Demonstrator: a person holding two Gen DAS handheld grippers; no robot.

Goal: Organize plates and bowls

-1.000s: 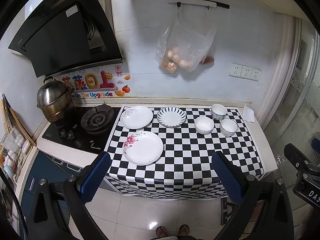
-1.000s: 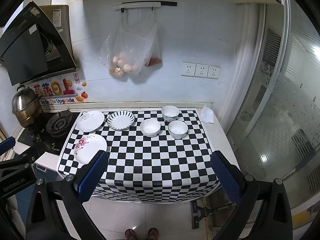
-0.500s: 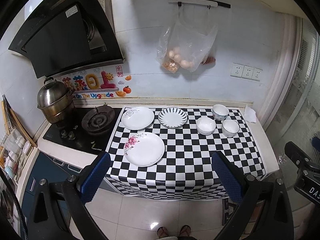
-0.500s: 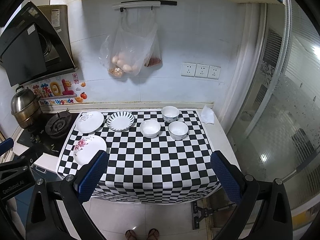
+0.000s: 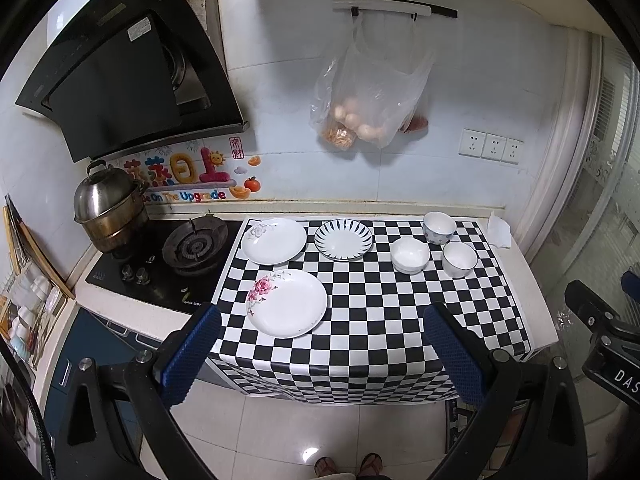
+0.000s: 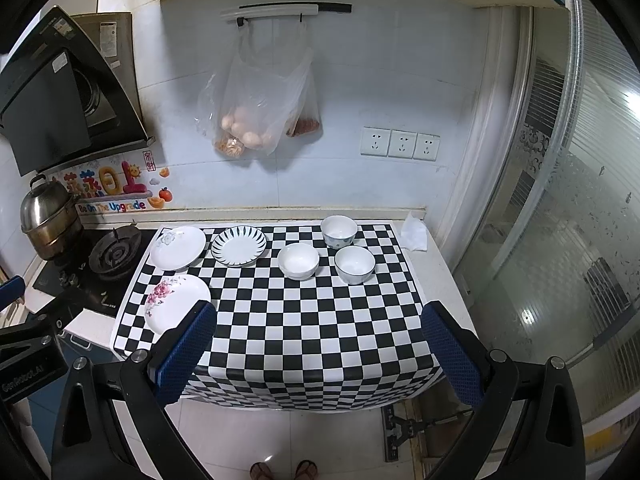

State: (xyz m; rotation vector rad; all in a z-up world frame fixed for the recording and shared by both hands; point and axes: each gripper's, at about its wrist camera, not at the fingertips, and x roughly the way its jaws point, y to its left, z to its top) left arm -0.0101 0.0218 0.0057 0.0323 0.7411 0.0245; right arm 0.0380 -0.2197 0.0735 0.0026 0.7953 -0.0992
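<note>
Plates and bowls sit apart from one another on a black-and-white checked cloth (image 5: 372, 320) that covers the counter and hangs over its front edge; the pink-flowered plate (image 5: 286, 303) lies nearest the front left, the grey-flowered plate (image 5: 273, 241) behind it, and the blue-rayed plate (image 5: 343, 239) just beside that one; to the right, three bowls cluster close together, a plain white bowl (image 5: 410, 255) in front left, a blue-rimmed bowl (image 5: 459, 259) in front right, and a patterned bowl (image 5: 439, 227) at the back. Left of the cloth a black gas hob (image 5: 160, 276) carries a steel steamer pot (image 5: 110, 208) under a slanted range hood (image 5: 120, 80); a clear plastic bag (image 6: 256, 108) hangs from a rail on the white tiled wall, with three sockets (image 6: 400, 144) to its right; a crumpled tissue (image 6: 414, 234) lies at the counter's right end; frosted glass panels close the room on the right. The left gripper (image 5: 320, 350) hovers in front of the counter with its blue-padded fingers spread wide and nothing between them; the right gripper (image 6: 318, 350) is likewise spread and empty; sandalled feet (image 6: 284, 470) show on the pale floor tiles below.
</note>
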